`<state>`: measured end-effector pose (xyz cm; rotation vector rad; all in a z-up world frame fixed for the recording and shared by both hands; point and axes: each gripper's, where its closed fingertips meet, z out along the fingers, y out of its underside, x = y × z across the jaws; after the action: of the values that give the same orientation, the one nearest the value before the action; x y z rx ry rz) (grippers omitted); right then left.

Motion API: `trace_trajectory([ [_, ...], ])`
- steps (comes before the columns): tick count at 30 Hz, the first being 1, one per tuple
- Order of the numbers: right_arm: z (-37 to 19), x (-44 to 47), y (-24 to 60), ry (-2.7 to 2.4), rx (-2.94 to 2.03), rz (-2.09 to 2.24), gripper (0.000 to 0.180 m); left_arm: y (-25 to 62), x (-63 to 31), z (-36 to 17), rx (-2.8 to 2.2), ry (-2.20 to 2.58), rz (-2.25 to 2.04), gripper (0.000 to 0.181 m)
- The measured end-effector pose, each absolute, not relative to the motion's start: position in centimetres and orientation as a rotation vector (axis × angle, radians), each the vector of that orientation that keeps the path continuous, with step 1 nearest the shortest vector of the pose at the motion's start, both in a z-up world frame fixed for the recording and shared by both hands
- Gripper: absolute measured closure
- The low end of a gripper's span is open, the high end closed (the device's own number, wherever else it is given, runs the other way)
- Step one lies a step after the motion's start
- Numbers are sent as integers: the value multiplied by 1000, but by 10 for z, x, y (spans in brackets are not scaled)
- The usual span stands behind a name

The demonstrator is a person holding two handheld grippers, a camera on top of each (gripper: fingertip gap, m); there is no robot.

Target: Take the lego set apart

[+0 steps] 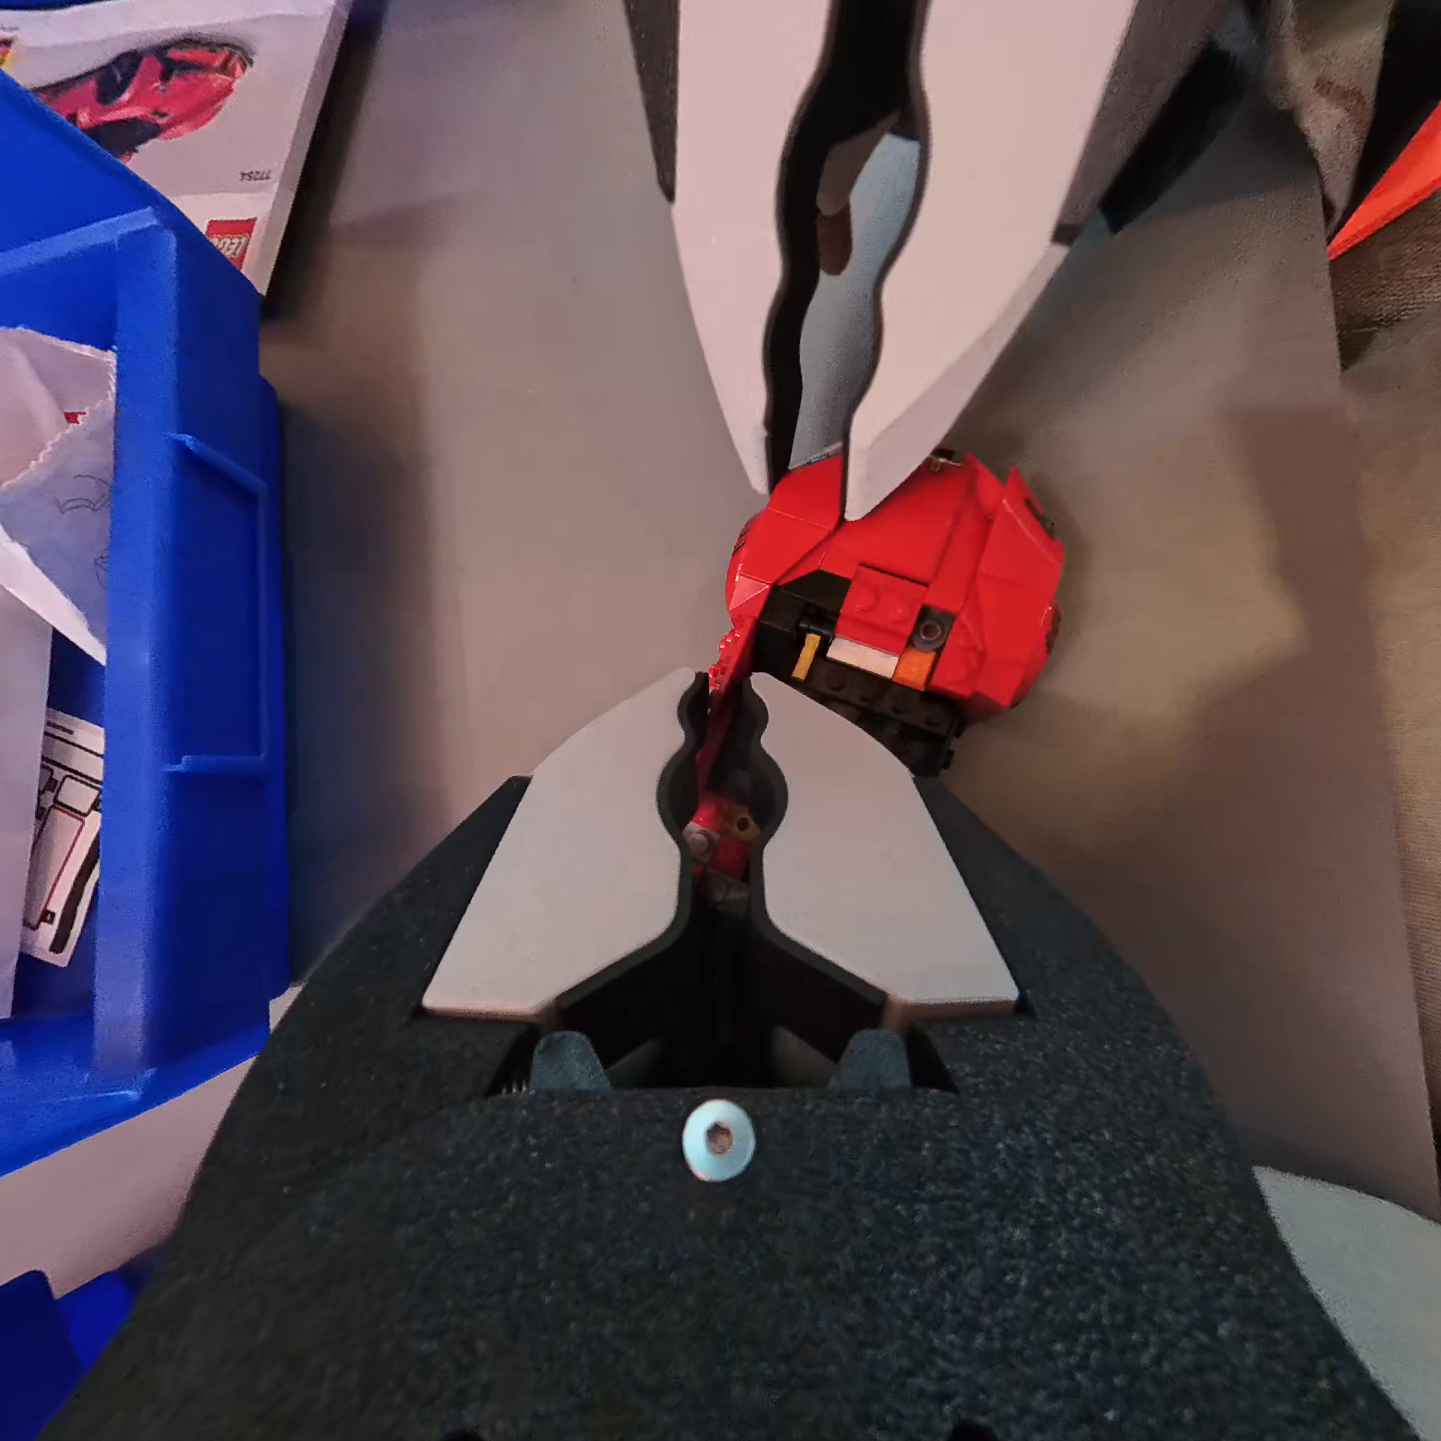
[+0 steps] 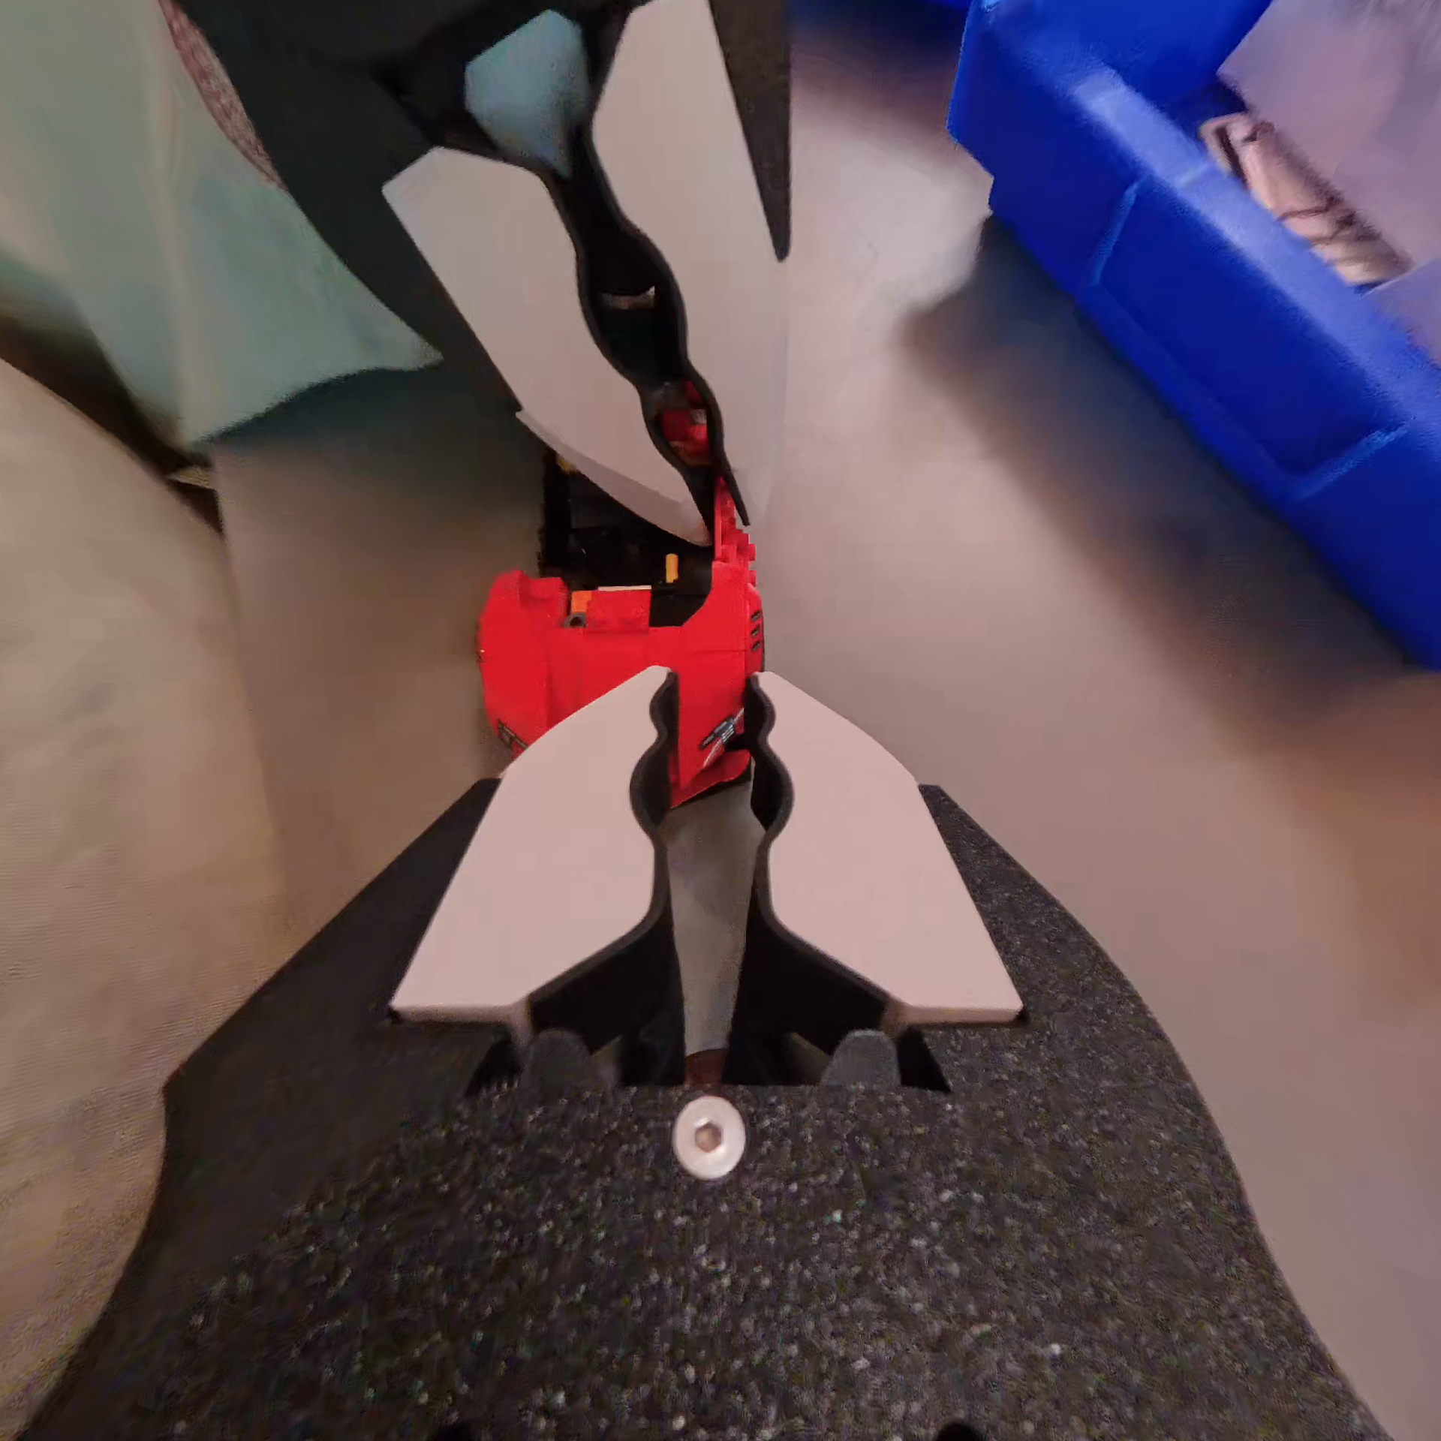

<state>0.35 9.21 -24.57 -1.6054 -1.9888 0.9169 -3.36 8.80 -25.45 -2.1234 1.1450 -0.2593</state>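
My left gripper [image 1: 725,686] is clamped on a thin red panel edge of the lego car [image 1: 897,600], held above the grey table [image 1: 507,468]; the right gripper [image 2: 709,686] pinches its opposite end. Risk: twisting could scatter bricks. The underside is hidden.
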Motion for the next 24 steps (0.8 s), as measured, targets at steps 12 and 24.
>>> trace_trajectory([
  [12,-233,5,97,-1916,-1452,820,163,88,-32,-254,-2106,1148,-255,173],
  [24,-213,5,123,-1697,-1627,1134,163,86,-33,-253,-2134,1088,-314,167],
])
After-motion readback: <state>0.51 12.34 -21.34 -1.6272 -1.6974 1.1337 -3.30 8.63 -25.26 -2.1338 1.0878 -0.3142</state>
